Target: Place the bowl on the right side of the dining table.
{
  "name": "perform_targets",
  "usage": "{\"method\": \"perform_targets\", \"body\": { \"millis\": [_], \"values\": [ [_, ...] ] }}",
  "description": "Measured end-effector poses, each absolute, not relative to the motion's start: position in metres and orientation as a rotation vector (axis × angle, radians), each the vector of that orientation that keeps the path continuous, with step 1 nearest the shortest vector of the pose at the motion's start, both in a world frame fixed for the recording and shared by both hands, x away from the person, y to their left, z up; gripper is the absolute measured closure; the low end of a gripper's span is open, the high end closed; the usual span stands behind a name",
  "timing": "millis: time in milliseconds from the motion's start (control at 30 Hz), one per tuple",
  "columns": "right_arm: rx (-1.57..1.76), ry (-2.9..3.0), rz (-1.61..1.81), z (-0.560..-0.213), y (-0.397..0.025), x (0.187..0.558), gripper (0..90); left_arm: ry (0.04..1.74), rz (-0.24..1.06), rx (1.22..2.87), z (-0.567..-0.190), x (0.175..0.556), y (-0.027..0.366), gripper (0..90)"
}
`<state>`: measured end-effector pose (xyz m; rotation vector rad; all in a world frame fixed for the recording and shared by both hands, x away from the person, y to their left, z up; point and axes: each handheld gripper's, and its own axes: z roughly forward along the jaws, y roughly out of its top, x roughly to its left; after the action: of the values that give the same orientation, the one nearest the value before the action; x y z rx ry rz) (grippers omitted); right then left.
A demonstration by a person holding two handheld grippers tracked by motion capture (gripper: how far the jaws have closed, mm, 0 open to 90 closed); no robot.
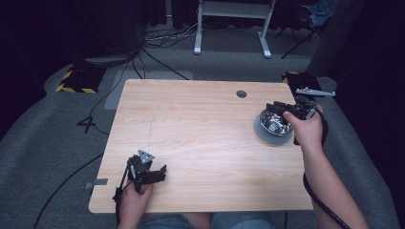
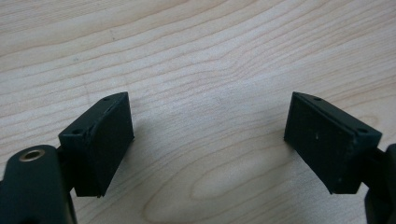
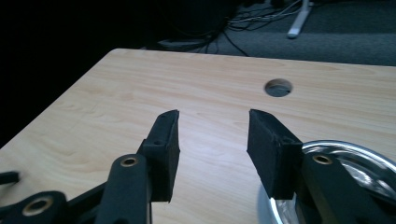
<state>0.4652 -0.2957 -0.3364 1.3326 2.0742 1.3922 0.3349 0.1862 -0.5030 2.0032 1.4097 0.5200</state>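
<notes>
High view, table (image 1: 200, 129): light wood, a round hole (image 1: 241, 94) near its far edge at about 1 o'clock.
Bowl (image 1: 273, 123): shiny metal, sitting on a grey disc (image 1: 261, 132) at the table's 3 o'clock edge.
Right gripper (image 1: 276, 108): held over the bowl's far rim, jaws pointing toward 9 o'clock.
Right gripper view, jaws: parted, nothing between them; the bowl (image 3: 359, 163) lies under the right-hand jaw, the hole (image 3: 278, 87) beyond at 12 o'clock.
Left gripper (image 1: 160, 172): near the table's 7 o'clock corner, low over bare wood.
Left gripper view, jaws: spread wide, holding nothing, only wood grain between them.
</notes>
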Motion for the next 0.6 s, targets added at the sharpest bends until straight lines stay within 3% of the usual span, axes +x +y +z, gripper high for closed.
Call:
{"method": "perform_targets", "body": {
  "millis": [600],
  "values": [
    [1.195,2.276,1.419,-0.354,-0.261,0.420,54.5,1.425,0.530,2.002,-0.503,0.337,0.184,15.4]
  ]
}}
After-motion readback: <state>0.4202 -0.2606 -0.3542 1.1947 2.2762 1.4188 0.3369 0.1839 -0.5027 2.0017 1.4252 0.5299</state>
